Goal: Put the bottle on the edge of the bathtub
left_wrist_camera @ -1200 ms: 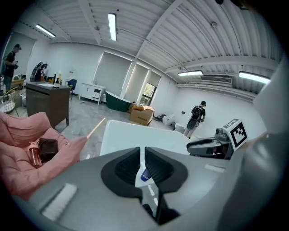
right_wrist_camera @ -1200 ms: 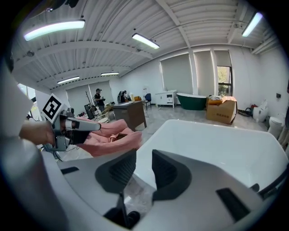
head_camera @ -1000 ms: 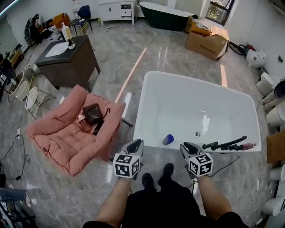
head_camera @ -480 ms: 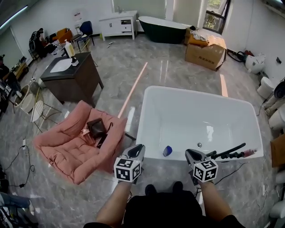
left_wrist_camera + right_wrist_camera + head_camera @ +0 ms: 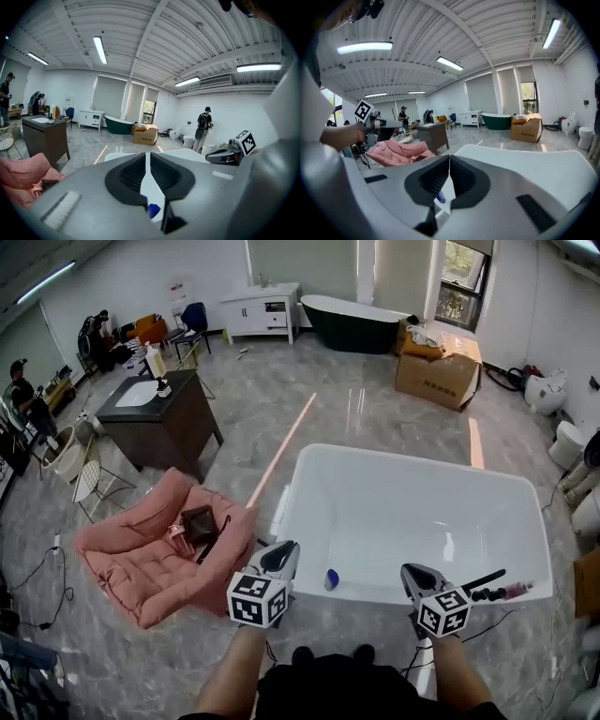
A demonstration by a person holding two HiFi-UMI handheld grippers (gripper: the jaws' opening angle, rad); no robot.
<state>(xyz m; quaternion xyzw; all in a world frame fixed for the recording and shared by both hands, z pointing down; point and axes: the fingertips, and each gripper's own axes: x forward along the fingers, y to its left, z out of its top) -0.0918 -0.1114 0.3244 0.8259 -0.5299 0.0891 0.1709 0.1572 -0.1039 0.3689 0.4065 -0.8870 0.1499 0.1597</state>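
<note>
Reach direction is what the coming move turns on: the small blue bottle (image 5: pixel 331 578) lies inside the white bathtub (image 5: pixel 412 457), low against its near wall. It sits ahead of and below both tools, between them but nearer the left gripper (image 5: pixel 284 553). Its long axis is too small to read. The left jaws are all but closed on nothing, and the right gripper (image 5: pixel 417 575) is closed and empty.

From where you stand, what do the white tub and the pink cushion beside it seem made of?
The white tub looks like glossy acrylic or enamel, judging by its bright reflections; I can't tell which. The pink cushion looks like soft, matte quilted fabric with tufted dimples.
</note>
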